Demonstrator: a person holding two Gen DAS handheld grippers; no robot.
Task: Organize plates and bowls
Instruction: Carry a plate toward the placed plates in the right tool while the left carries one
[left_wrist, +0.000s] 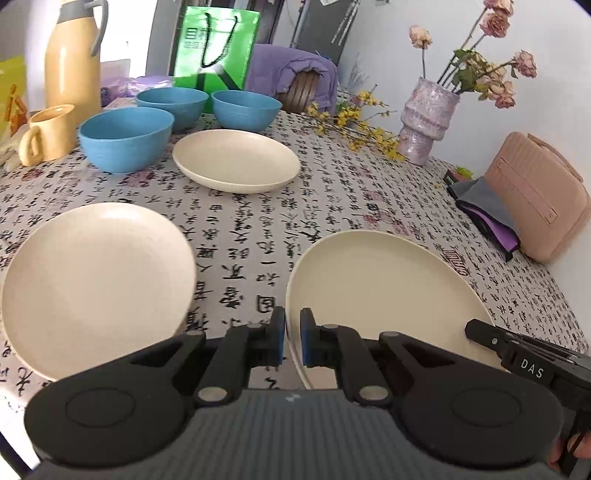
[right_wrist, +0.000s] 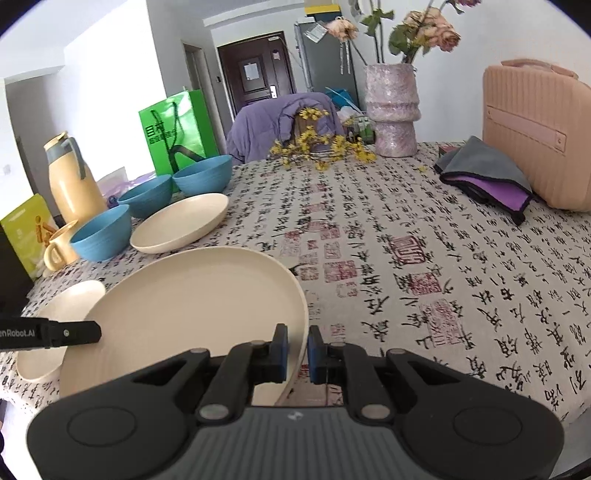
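- Surface (right_wrist: 424, 258) — covered by a calligraphy-print cloth; it carries all the crockery, plus a vase (right_wrist: 392, 110) and a pink case (right_wrist: 535, 133) at the far side.
- Held plate (left_wrist: 384, 288): cream, lifted and tilted, gripped on two opposite points of its rim. It sits near the front of the surface, just right of the second plate.
- Second plate (left_wrist: 96, 284) lies flat at front left; third plate (left_wrist: 236, 160) lies flat further back, beside the bowls.
- Three blue bowls (left_wrist: 125, 138) stand grouped at the back left, unstacked, near a yellow mug (left_wrist: 48, 133).
- Left gripper (left_wrist: 292, 338): fingers narrow, clamped on the held plate's left rim.
- Right gripper (right_wrist: 297, 350): fingers narrow, clamped on the same plate's right rim.
- Handling judgement: the plate looks rigid, light and smooth — likely slippery at the rim. The thin raised lip is the sensible hold; keep the two grips level so it does not twist.
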